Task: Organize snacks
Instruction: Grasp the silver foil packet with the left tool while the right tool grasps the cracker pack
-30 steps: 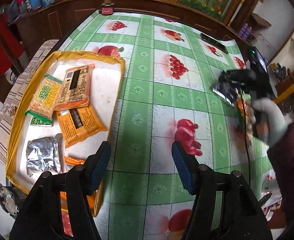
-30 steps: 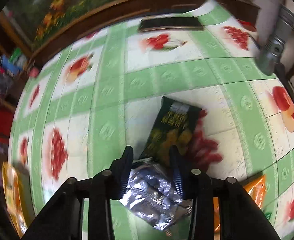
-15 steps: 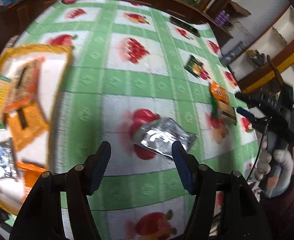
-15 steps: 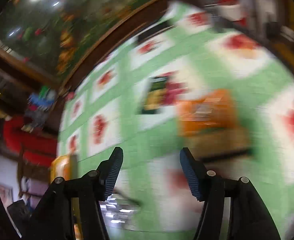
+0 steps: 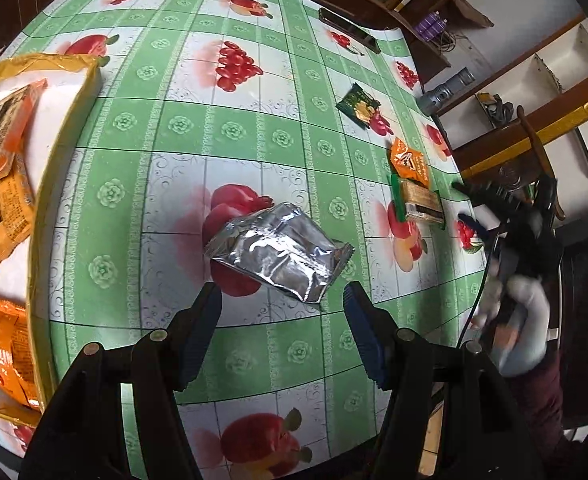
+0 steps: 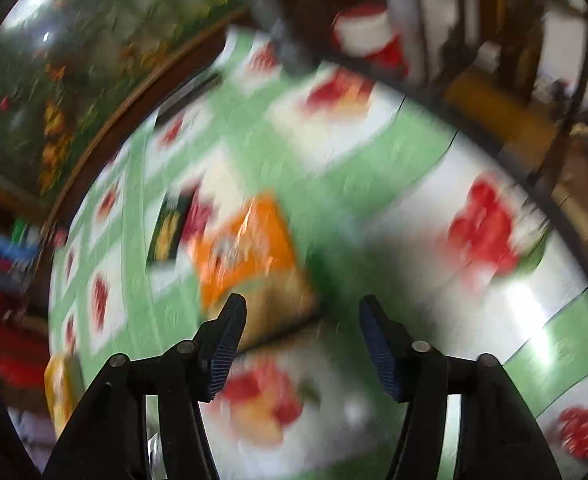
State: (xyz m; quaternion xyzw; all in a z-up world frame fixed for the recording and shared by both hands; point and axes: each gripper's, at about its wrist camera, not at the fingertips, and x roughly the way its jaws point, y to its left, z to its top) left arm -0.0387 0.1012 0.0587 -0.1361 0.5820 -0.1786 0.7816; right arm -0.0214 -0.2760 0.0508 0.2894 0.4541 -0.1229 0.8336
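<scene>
Both empty: left claw point(image 5: 282, 308) parted, right claw point(image 6: 302, 316) wider

Right wrist view motion-blurred throughout: orange packet point(image 6: 246, 252) print illegible; dark green packet point(image 6: 172, 228) indistinct; yellow tray point(image 5: 60, 128) cut by left wrist view's left edge.

Snack packets point(image 5: 278, 250) on fruit-print tablecloth point(image 5: 230, 132)

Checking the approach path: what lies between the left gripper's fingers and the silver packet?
Only bare tablecloth, in the left wrist view. The silver packet lies just ahead of the open left gripper.
</scene>
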